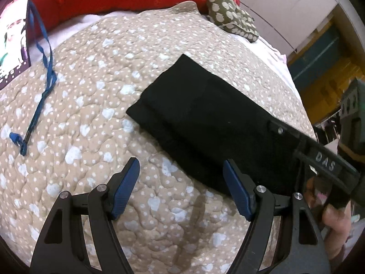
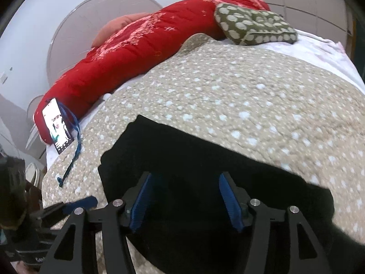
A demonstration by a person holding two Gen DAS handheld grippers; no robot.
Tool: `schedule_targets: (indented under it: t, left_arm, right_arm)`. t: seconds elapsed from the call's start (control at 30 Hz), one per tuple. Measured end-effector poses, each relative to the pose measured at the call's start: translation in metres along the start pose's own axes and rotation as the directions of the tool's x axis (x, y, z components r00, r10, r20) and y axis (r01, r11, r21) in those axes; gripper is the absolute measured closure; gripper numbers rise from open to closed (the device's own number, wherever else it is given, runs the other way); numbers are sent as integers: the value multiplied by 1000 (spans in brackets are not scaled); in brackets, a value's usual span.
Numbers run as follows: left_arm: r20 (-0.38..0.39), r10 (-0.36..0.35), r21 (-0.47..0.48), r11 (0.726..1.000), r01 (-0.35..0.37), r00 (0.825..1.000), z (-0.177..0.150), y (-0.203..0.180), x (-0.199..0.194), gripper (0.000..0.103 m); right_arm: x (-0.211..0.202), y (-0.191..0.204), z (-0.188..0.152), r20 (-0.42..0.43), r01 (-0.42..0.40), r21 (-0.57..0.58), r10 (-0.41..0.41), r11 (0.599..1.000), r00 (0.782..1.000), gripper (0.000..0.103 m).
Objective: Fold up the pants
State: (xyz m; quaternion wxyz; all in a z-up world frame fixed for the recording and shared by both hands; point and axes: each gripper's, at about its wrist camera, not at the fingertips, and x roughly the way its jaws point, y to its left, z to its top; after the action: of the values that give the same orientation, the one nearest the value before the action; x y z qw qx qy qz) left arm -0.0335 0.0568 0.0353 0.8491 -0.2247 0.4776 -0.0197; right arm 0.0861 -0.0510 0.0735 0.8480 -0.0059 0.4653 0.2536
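The black pants (image 1: 205, 123) lie folded into a long flat rectangle on the beige dotted quilt (image 1: 95, 86). My left gripper (image 1: 181, 166) is open and empty, hovering just left of the pants' near edge. The other gripper's black body (image 1: 324, 162) reaches in from the right onto the pants' near end. In the right wrist view the pants (image 2: 182, 150) lie right under my right gripper (image 2: 184, 180), which is open with nothing between its blue pads. The left gripper's tip (image 2: 77, 202) shows at the lower left.
A red duvet (image 2: 136, 54) and an olive dotted cushion (image 2: 253, 25) lie along the far side of the bed. A lit phone (image 2: 57, 125) with a blue lanyard (image 1: 43, 68) rests on the quilt's left part. The bed's edge drops off at the right.
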Motion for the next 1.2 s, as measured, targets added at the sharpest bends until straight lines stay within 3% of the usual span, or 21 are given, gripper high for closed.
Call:
schedule_targets:
  t: [0.13, 0.57, 0.93, 1.03, 1.2]
  left_arm:
    - [11, 5, -18, 1000, -5, 1000, 1, 0, -1, 27]
    - [10, 11, -52, 999, -10, 1000, 10, 2, 11, 27]
    - [9, -66, -95, 993, 66, 998, 18, 2, 13, 27]
    - [-10, -110, -111, 988, 108, 994, 18, 0, 19, 18]
    - [7, -140, -148, 979, 140, 990, 19, 4, 22, 16]
  right_arm:
    - [11, 6, 15, -13, 25, -65, -26, 998, 1000, 43]
    - [47, 14, 48, -95, -67, -76, 59, 995, 994, 42]
    - [56, 20, 57, -124, -96, -79, 86, 992, 989, 40]
    - [62, 23, 60, -143, -117, -88, 104, 989, 984, 40]
    - [80, 31, 68, -176, -144, -133, 120, 981, 977, 39]
